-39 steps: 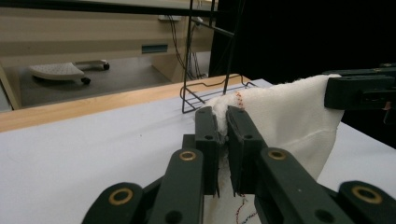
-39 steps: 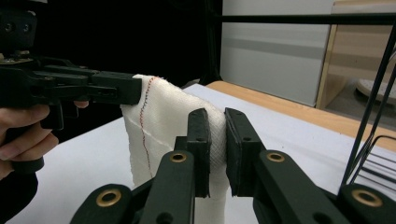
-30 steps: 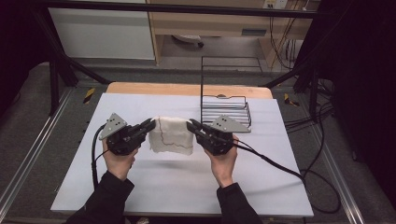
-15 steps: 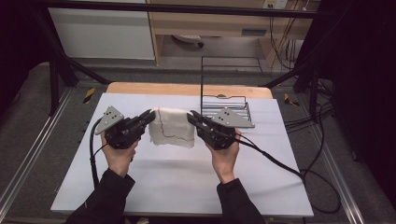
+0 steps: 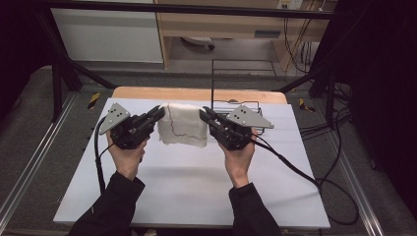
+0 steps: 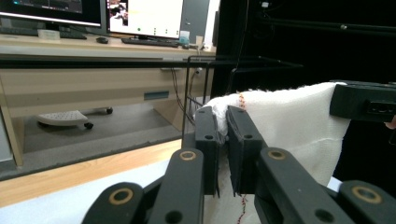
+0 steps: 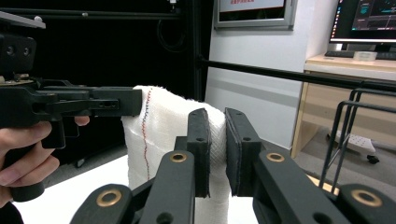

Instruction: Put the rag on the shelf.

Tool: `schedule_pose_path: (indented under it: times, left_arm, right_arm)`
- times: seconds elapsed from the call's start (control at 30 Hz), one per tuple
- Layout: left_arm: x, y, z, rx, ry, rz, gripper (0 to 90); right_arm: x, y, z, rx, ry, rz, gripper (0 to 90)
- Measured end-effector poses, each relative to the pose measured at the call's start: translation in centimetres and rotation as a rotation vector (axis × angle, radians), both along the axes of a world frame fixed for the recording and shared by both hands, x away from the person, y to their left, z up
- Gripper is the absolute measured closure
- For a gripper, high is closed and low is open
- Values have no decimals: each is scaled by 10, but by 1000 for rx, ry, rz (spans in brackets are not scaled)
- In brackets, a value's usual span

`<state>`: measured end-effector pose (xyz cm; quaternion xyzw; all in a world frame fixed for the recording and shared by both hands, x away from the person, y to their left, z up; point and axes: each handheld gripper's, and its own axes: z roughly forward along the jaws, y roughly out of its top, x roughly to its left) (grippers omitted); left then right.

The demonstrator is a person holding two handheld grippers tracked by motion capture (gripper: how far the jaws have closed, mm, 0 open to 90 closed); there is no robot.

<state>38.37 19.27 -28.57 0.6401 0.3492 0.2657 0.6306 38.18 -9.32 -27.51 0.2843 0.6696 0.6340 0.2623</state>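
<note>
In the high view, a white cloth [image 5: 183, 130] was held stretched above the white table [image 5: 196, 182], higher than half a second before, between the left gripper [image 5: 158, 112] and right gripper [image 5: 204, 114]; a wire rack [image 5: 241, 105] stood behind. In the left gripper view, jaws were clamped on a corner. In the right gripper view, likewise; monitor text was unreadable

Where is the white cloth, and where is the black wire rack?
white cloth [image 5: 183, 130], high view, middle of its hanging front.
black wire rack [image 5: 242, 61], high view, top bar of its tall back frame.
</note>
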Motion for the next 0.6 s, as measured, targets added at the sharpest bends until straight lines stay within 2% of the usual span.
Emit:
schedule_pose_path:
  times: [0.2, 0.6]
  left_arm:
    - [4, -9, 5, -17, -1, -5, 830]
    - [11, -28, 17, -26, -29, -14, 830]
  right_arm:
    - [2, -6, 5, -2, -8, -21, 812]
    - [2, -21, 19, -2, -36, -63, 812]
